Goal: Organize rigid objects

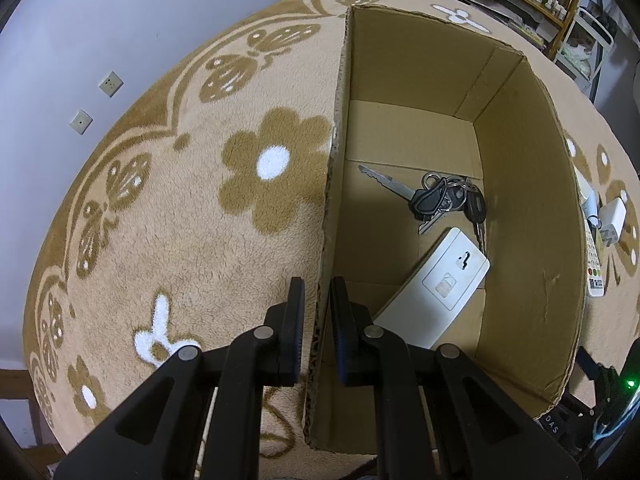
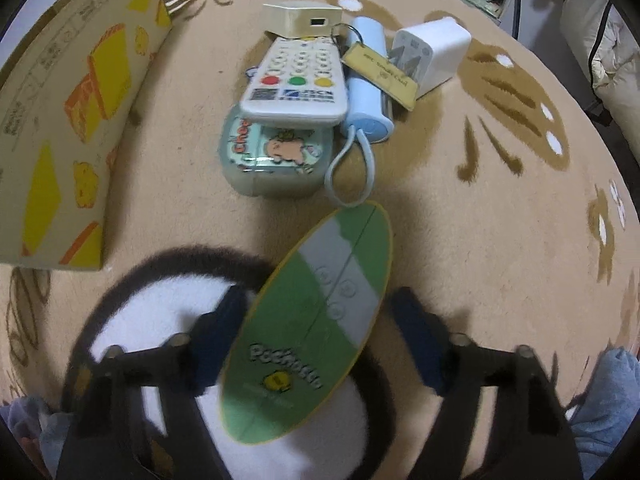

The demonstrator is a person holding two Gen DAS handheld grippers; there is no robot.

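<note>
A fleecy tan blanket [image 1: 192,216] with brown flowers covers the surface, with cluttered shelves at the far edge of my left view. My left gripper [image 1: 316,312] has its jaws drawn narrow, pinching the near wall of the open cardboard box [image 1: 528,200] between them. Beyond those jaws, on the box floor, I see a bunch of keys [image 1: 444,198] and, nearer, a white flat device [image 1: 436,288] whose lower end is cut off by my finger. My right gripper [image 2: 316,344] has jaws standing wide, with the green oval device [image 2: 316,320] lying tilted between them; the view is blurred, and I cannot tell whether either pad touches it. Ahead of those jaws sits a heap: a white remote [image 2: 296,80] resting on a cartoon-printed case [image 2: 272,160], hiding part of it, a pale blue cylinder [image 2: 368,92] with a loop cord, a tagged card [image 2: 380,72], a white charger [image 2: 432,52] and a cream box [image 2: 300,18].
</note>
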